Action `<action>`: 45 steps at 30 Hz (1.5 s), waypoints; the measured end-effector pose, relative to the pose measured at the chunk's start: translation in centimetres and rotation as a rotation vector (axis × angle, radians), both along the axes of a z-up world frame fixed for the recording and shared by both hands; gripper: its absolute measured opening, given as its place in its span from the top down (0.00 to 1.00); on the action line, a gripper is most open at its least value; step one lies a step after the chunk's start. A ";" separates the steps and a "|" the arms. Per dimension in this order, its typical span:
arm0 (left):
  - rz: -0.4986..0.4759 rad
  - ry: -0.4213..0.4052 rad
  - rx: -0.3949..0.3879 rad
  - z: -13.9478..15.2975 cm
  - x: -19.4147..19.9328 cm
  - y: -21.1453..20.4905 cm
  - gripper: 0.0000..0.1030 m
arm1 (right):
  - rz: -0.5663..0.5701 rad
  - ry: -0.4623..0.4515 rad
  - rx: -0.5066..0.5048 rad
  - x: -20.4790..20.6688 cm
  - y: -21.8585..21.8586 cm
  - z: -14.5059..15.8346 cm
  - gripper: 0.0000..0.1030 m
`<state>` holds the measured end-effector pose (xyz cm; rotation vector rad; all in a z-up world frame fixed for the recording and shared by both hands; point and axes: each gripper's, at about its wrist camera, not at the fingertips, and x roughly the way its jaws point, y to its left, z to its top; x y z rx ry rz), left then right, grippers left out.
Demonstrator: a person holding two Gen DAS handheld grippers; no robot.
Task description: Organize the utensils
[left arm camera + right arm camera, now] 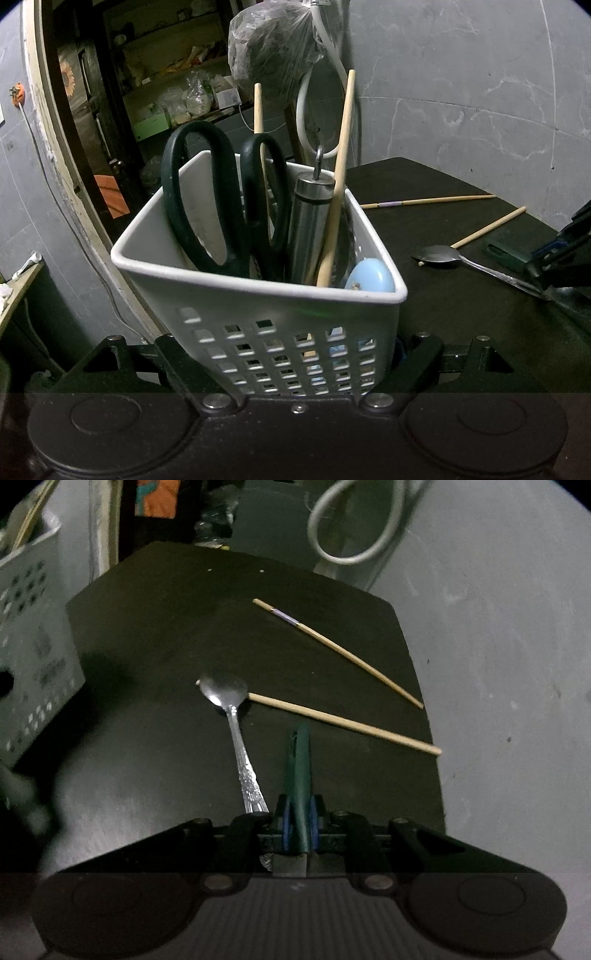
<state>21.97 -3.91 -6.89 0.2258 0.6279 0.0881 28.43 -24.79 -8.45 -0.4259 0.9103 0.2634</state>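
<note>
My left gripper (295,338) is shut on a white perforated basket (258,295), one finger on each side of its base. Standing in the basket are dark green scissors (207,199), a steel cylinder with a ring (308,221), two wooden chopsticks (340,177) and a pale blue piece (369,275). In the right wrist view my right gripper (299,821) is shut on a dark green-handled tool (299,760), held between its blue pads just above the black table (166,627). A patterned metal spoon (240,753) lies beside it. Two chopsticks (343,722) (340,651) lie farther out.
The basket (33,635) shows at the left of the right wrist view. Behind the table hang a clear plastic bag (273,48) and a looped white hose (306,96). A doorway with cluttered shelves (166,74) opens at the left. A grey marbled wall (461,92) bounds the right.
</note>
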 end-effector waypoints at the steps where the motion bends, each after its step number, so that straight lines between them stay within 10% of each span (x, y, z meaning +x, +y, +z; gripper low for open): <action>1: 0.001 0.000 0.000 0.0 0.0 -0.1 0.16 | 0.006 0.002 -0.001 0.0 0.0 0.0 0.88; 17: 0.003 0.002 -0.009 0.1 0.1 0.0 0.16 | 0.070 0.083 0.037 0.6 0.1 -0.2 0.84; 28: 0.005 0.001 -0.015 -0.1 0.3 0.0 0.16 | 0.310 -0.134 -0.407 -4.8 4.8 -3.1 0.84; 36: 0.003 0.001 -0.016 -0.1 0.1 0.3 0.15 | 0.288 -0.079 -0.311 -4.2 4.2 -2.2 0.84; 45: 0.006 0.002 -0.020 -0.1 0.3 0.3 0.15 | 0.411 -0.136 -0.430 -7.0 5.9 -3.2 0.84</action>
